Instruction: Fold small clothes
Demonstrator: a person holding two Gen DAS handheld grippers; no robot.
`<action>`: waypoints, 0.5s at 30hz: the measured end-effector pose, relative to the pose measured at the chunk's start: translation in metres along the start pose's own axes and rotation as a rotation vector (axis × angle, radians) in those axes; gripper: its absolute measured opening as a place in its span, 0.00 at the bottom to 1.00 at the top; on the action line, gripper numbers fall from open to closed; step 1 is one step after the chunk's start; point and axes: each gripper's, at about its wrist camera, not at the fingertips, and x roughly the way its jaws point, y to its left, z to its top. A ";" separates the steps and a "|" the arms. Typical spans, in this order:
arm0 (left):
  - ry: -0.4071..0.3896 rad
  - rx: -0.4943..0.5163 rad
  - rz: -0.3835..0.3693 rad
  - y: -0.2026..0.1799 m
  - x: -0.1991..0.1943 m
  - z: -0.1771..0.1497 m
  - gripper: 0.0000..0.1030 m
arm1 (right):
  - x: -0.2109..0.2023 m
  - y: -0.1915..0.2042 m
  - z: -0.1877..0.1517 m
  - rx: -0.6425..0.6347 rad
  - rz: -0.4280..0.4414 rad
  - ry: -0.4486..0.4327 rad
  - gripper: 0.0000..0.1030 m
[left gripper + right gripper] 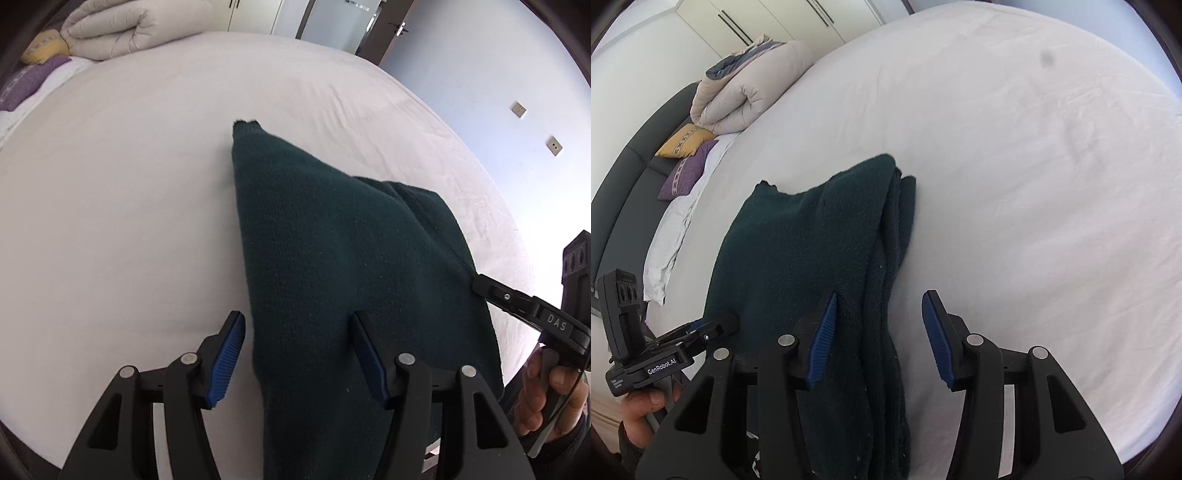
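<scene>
A dark green knitted garment (325, 258) lies folded lengthwise on the white bed sheet (129, 184); it also shows in the right wrist view (812, 251). My left gripper (295, 354) is open, its blue pads astride the garment's left edge near the front. My right gripper (879, 332) is open, its pads astride the garment's thick folded right edge. The right gripper's fingertips (484, 286) touch the garment's right edge in the left wrist view. The left gripper (716, 326) shows at the garment's left edge in the right wrist view.
A rolled beige duvet (746, 92) lies at the head of the bed, with a yellow cushion (685, 140) and a purple cushion (685, 173) beside it. A dark headboard (624, 177) is at left. A wall with sockets (519, 109) is at right.
</scene>
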 end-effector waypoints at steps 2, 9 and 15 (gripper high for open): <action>-0.070 0.013 0.045 -0.005 -0.021 0.000 0.59 | -0.029 -0.002 0.001 -0.002 -0.023 -0.054 0.44; -0.077 0.122 0.061 -0.041 -0.008 0.016 0.61 | -0.064 0.017 0.015 -0.019 0.197 -0.077 0.44; -0.020 0.146 0.157 -0.050 0.026 0.014 0.64 | -0.002 0.018 0.008 0.017 0.186 0.048 0.41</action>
